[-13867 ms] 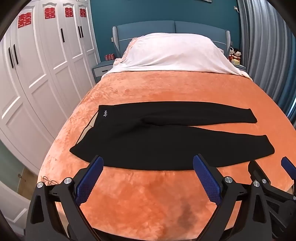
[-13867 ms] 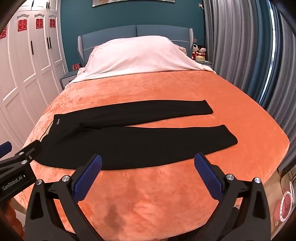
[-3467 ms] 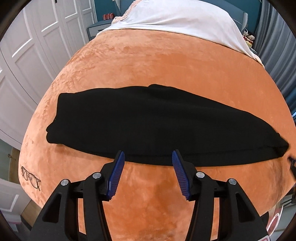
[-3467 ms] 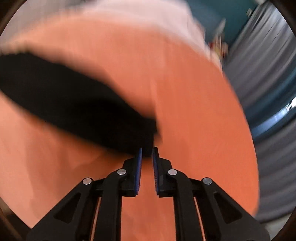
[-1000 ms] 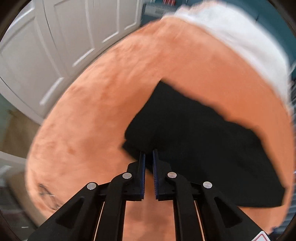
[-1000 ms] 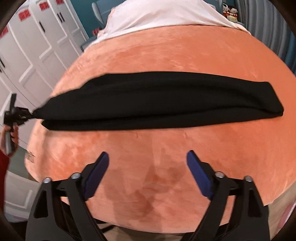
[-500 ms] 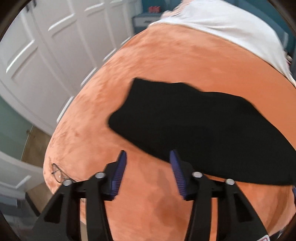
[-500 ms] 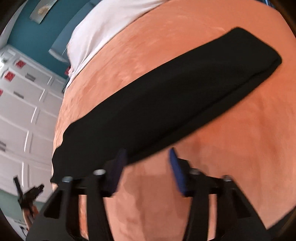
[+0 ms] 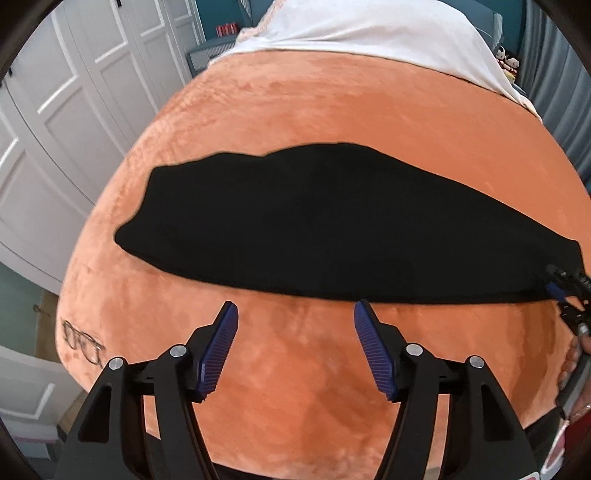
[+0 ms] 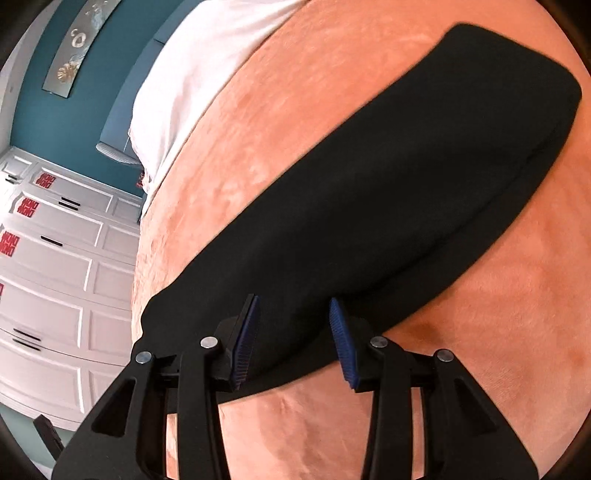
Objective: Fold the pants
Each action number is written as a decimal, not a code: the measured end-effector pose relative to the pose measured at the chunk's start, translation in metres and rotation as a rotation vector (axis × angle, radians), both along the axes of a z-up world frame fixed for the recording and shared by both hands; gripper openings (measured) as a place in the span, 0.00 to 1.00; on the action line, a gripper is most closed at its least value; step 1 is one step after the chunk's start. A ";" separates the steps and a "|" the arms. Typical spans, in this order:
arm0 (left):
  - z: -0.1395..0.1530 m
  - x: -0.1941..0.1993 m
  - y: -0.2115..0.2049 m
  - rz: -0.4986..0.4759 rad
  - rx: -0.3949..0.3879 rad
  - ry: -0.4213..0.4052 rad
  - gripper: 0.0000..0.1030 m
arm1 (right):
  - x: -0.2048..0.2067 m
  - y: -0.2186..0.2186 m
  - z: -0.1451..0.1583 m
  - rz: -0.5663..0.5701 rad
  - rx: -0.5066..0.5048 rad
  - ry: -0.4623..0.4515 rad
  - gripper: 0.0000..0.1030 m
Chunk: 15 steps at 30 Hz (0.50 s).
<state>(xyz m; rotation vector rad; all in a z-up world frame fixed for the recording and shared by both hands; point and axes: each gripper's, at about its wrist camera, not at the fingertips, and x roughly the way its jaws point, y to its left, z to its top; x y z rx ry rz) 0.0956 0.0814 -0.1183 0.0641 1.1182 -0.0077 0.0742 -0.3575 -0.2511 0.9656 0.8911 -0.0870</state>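
The left gripper [image 9: 293, 347] hovers over bare orange bed cover, its jaws opening with nothing between them. Just ahead of its fingertips lies the near long edge of the black pants [image 9: 332, 229], folded lengthwise into one long dark band that runs across the bed [image 9: 332, 107] from ahead-left to far right. Off to its left, near the bed's edge, a pair of glasses [image 9: 83, 341] lies on the cover. Beyond the pants, at the head of the bed, sits a white pillow cover [image 9: 369, 33]; white wardrobe doors [image 9: 74, 92] stand further left.

The right gripper [image 10: 293, 338] is at the far right end of the band as the left camera sees it [image 9: 561, 288], held in a person's hand [image 9: 576, 365]. Its jaws stand partly spread, straddling the near corner of the pants [image 10: 388, 206]; the blue pads [image 10: 245, 338] flank the cloth, but whether they press on it cannot be told. From this gripper the band stretches away ahead and to the right, lying flat on the bed [image 10: 406, 424].
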 end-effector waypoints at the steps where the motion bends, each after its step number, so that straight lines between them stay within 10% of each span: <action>1: -0.002 -0.001 -0.001 0.004 -0.005 0.009 0.62 | -0.001 -0.001 -0.005 -0.001 0.017 0.004 0.37; 4: -0.005 -0.005 -0.004 0.002 0.010 0.016 0.62 | -0.001 -0.005 -0.011 -0.022 0.045 -0.009 0.29; 5: -0.005 -0.006 -0.006 0.000 0.014 0.019 0.62 | 0.001 -0.004 -0.009 -0.019 0.016 0.004 0.04; 10: -0.001 -0.012 -0.006 0.000 0.022 0.016 0.65 | -0.023 0.003 0.030 0.005 -0.052 -0.090 0.03; 15: -0.009 -0.012 -0.011 -0.002 0.029 0.040 0.69 | -0.036 0.006 -0.014 0.046 -0.041 0.025 0.04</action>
